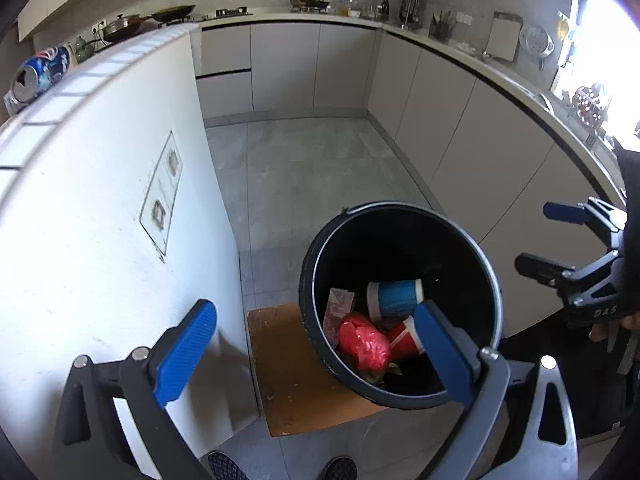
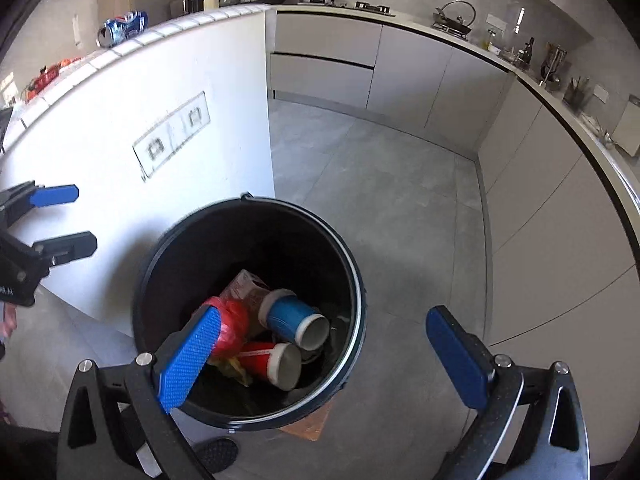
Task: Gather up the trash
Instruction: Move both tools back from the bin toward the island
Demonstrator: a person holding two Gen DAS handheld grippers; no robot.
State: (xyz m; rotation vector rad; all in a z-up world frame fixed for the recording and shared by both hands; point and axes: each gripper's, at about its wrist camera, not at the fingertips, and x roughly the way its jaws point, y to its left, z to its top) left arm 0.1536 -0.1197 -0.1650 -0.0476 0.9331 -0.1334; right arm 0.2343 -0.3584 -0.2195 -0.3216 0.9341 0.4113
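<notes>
Trash — blue cup [image 2: 294,319], red cup [image 2: 272,364], red bag [image 1: 364,342] — lies inside the black bin [image 2: 356,264]; we hold left gripper [image 1: 316,344] and right gripper [image 2: 324,356] spread wide above it, both empty.

Grey floor [image 2: 400,200], brown board [image 1: 288,368], black bin [image 1: 400,236]

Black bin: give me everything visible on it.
The black bin is a round, upright bucket that looks like plastic, with a pale rim band and a handle mount showing at the far edge. It stands on a brown board on the floor, beside the white counter wall. Inside lie a blue cup, a red cup, a red bag and a carton. Neither tool touches it.
</notes>
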